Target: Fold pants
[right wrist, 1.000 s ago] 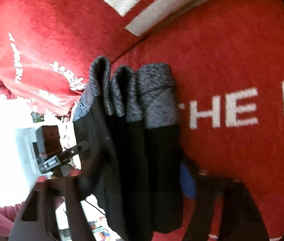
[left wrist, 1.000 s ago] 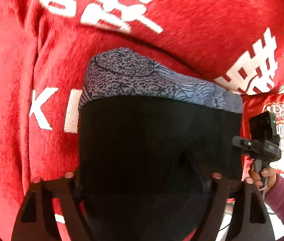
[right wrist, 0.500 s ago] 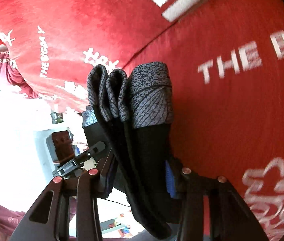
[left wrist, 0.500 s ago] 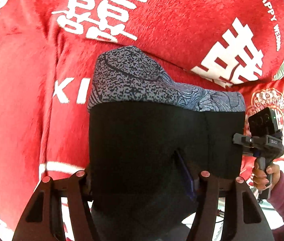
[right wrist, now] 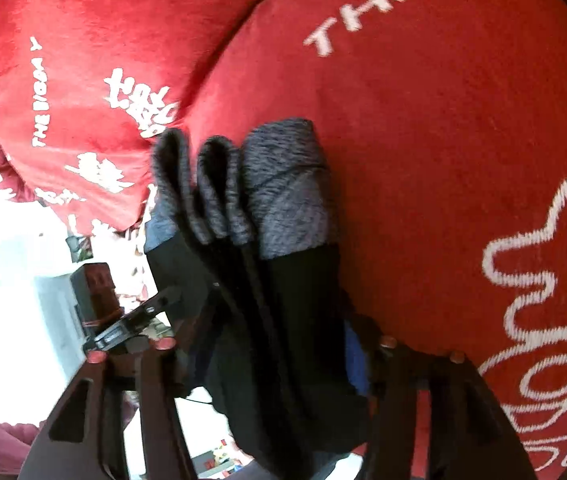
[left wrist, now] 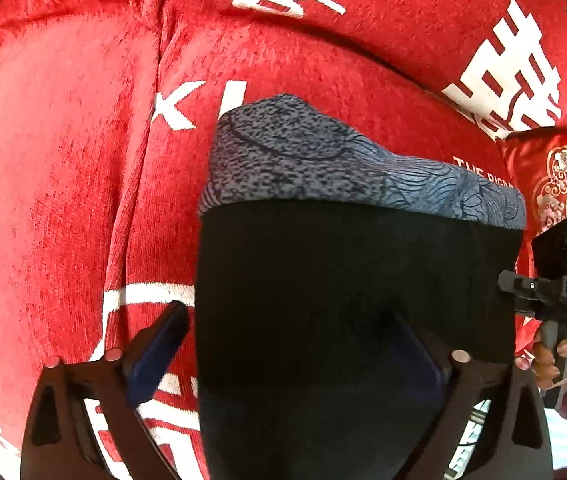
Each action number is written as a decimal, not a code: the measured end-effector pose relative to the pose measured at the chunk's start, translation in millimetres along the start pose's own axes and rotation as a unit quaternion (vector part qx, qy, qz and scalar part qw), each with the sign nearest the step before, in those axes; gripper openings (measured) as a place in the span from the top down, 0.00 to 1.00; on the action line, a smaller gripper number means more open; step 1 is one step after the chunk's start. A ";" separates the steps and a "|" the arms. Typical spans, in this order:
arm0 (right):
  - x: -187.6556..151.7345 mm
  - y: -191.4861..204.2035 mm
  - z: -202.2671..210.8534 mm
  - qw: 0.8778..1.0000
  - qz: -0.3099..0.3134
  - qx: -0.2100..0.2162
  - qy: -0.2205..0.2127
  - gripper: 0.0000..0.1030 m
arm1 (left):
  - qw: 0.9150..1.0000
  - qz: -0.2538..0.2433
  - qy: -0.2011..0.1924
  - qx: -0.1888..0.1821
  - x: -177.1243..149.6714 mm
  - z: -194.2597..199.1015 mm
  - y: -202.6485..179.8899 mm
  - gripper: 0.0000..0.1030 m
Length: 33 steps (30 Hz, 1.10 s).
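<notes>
The folded black pants point(left wrist: 355, 288) with a grey patterned waistband point(left wrist: 323, 160) hang in front of a red sofa. My left gripper point(left wrist: 295, 344) holds them: the left finger's blue pad point(left wrist: 155, 352) shows beside the cloth, the right finger is under it. In the right wrist view the pants point(right wrist: 283, 300) show several stacked folds with grey ends point(right wrist: 243, 184), and my right gripper point(right wrist: 275, 348) is shut on them. The right gripper's body also shows at the right edge of the left wrist view point(left wrist: 555, 280).
The red sofa seat point(left wrist: 63, 200) with white lettering lies below, its back cushion point(left wrist: 443, 20) behind. A red embroidered pillow point(left wrist: 563, 184) lies at the right. The left gripper's body point(right wrist: 115, 312) and a bright white area point(right wrist: 3, 260) show at the left.
Both grippers have carried the pants lower and closer to the sofa seat. The left gripper's left finger now stands apart from the cloth, showing its blue pad.
</notes>
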State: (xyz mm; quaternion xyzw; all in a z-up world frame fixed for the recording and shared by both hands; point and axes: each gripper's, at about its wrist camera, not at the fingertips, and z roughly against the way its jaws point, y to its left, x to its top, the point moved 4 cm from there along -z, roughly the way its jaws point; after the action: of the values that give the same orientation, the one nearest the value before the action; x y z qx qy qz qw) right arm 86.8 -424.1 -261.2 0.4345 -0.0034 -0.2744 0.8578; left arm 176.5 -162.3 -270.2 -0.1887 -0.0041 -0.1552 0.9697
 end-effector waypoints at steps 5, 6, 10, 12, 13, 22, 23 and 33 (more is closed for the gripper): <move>-6.1 3.4 4.7 0.999 -0.012 -0.025 -0.026 0.33 | 1.000 0.011 0.010 -0.002 -0.9 -0.2 5.0 0.00; -10.0 4.8 8.0 0.999 -0.018 -0.038 -0.030 0.31 | 1.000 0.011 0.012 0.007 -1.6 1.8 4.4 0.00; -26.7 11.1 25.4 0.994 -0.031 -0.095 -0.051 0.28 | 0.997 -0.015 0.008 0.075 -14.4 22.3 -7.9 0.00; -37.1 15.4 34.3 0.991 -0.033 -0.113 -0.060 0.23 | 0.995 -0.033 0.001 0.090 -22.5 33.6 -18.1 0.00; -43.0 19.3 38.4 0.990 -0.034 -0.119 -0.065 0.23 | 0.995 -0.039 -0.001 0.095 -26.8 39.2 -22.7 0.00; -84.3 45.6 53.3 0.978 -0.031 -0.184 -0.090 0.21 | 0.987 -0.077 -0.006 0.138 -59.2 75.5 -52.1 0.00; -87.7 47.7 55.0 0.977 -0.030 -0.188 -0.092 0.21 | 0.987 -0.082 -0.004 0.141 -62.2 79.4 -54.6 0.00; -124.2 122.7 66.3 0.952 0.037 -0.276 -0.126 0.13 | 0.979 -0.123 -0.023 0.162 -81.0 127.4 -73.9 0.00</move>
State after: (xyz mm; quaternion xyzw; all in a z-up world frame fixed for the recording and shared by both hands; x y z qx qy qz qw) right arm 22.5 -356.7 -99.3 0.1421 -0.0518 -0.2851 0.9465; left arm 83.6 -156.3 -130.4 -0.0304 -0.0743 -0.2665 0.9605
